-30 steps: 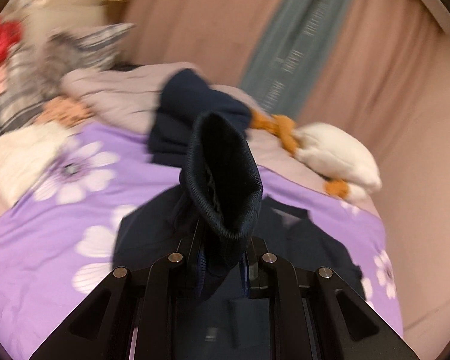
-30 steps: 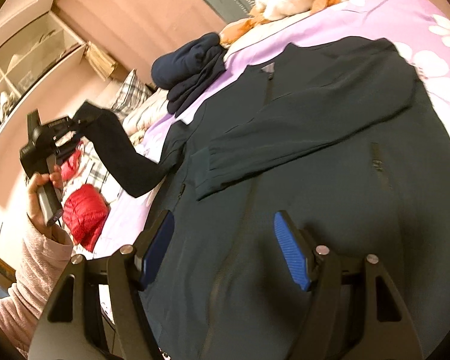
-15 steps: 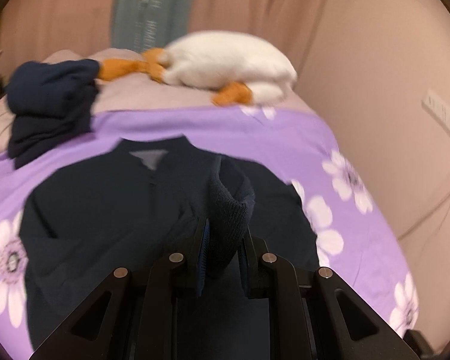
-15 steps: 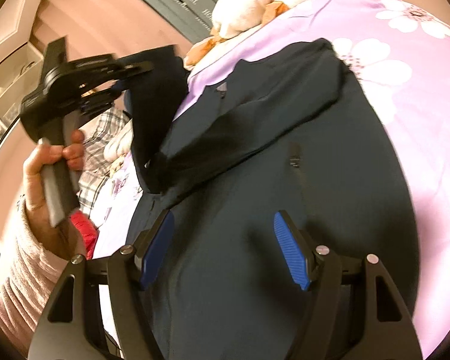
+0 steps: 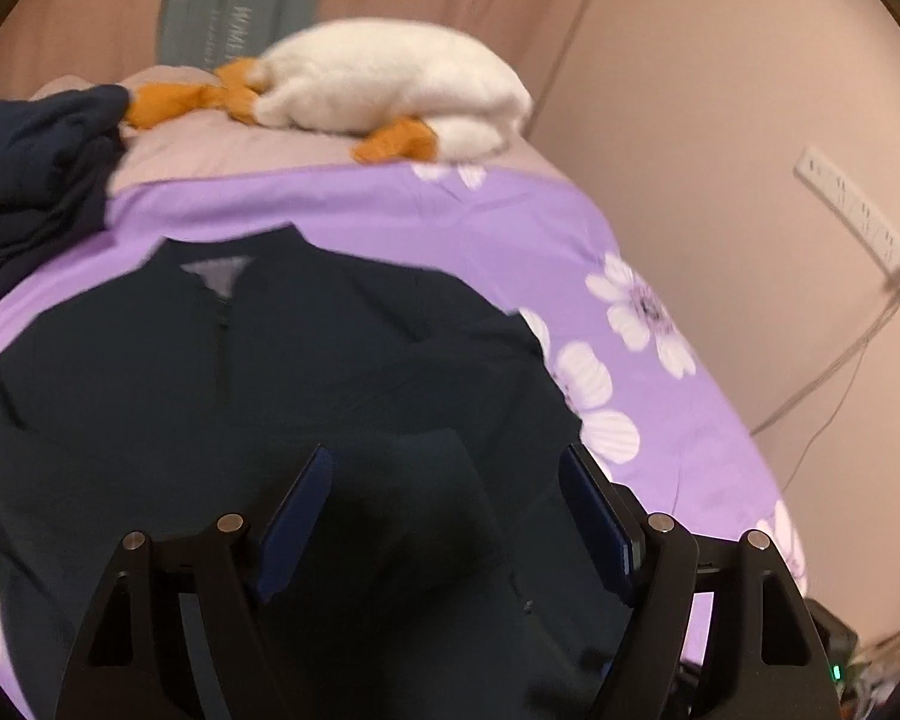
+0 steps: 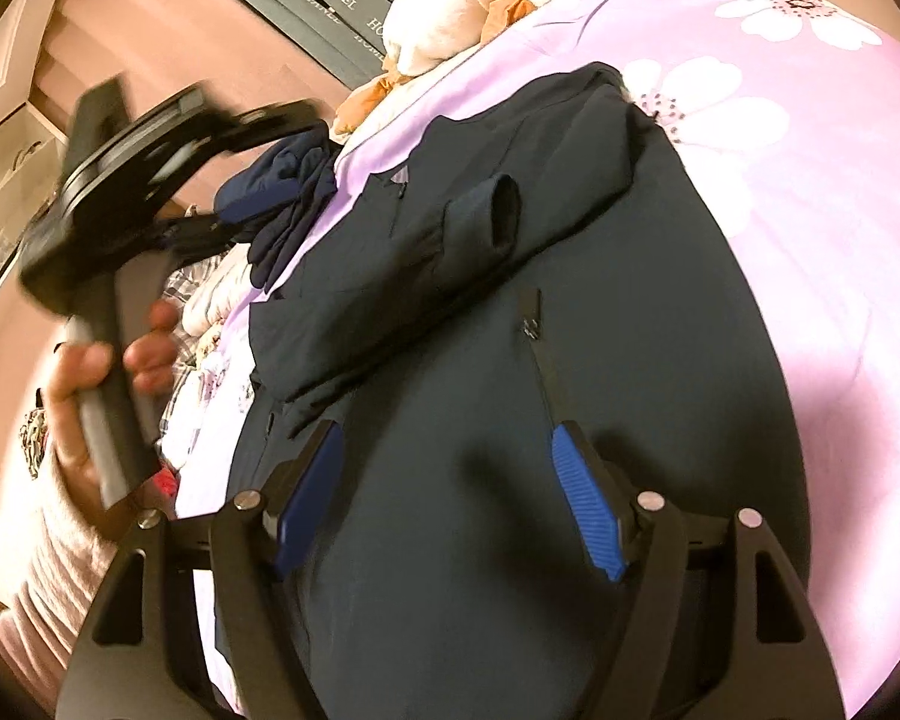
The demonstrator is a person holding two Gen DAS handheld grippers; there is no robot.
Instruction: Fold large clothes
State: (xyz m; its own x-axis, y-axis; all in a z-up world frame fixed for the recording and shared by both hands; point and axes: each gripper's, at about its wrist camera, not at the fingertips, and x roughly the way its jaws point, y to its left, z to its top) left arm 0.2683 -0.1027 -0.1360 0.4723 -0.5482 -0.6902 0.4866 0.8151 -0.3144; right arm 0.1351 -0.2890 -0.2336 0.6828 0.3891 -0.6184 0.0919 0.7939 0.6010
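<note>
A dark navy jacket lies front-up on a purple flowered bedspread, collar toward the plush duck at the head of the bed and hem toward the person. Both sleeves are folded across the chest, one cuff lying open on top. The left gripper hangs just above the jacket with its jaws spread wide and nothing between them; the right gripper, equally wide and empty, hovers over the lower front near the pocket zipper. The jacket's long axis runs straight away from both grippers (a heap of dark clothes waits beside the collar), so the hem, nearest both, looks the likely next hold, with the right gripper appearing closer to it.
</note>
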